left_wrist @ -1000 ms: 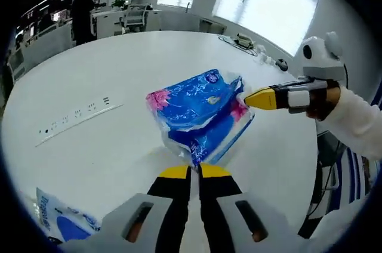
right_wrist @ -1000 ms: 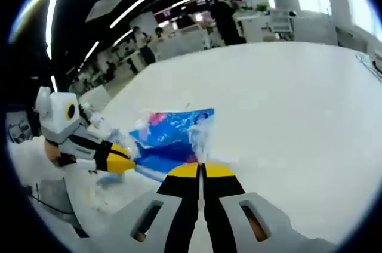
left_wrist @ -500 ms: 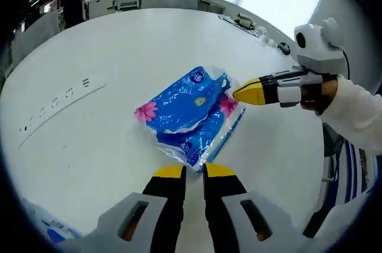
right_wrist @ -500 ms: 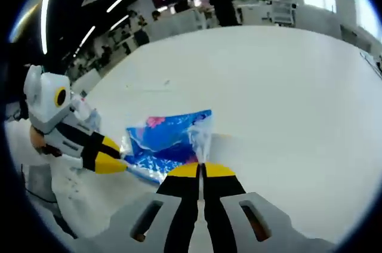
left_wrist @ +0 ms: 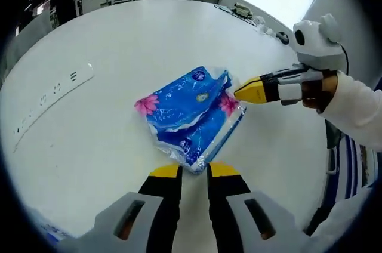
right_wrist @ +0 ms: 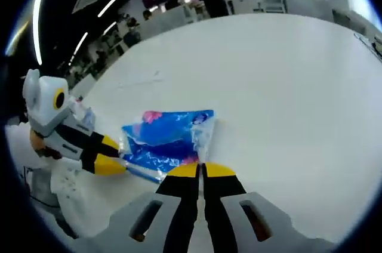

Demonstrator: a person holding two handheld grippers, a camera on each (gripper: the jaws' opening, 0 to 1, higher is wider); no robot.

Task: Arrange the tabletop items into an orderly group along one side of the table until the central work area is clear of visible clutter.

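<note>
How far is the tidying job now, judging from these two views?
Not finished. The blue tissue pack lies mid-table. The right hand-held gripper is shut on its clear wrapper edge; the left hand-held gripper, jaws slightly apart, sits at its corner. Left to do: move it to one side. A power strip also remains.

The left claw [left_wrist: 194,170] had its jaws slightly parted; the right claw [right_wrist: 202,170] had its jaws pressed together.

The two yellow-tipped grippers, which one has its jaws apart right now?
The left gripper: a gap shows between its jaws by the blue tissue pack. The right gripper is pinched shut.
</note>
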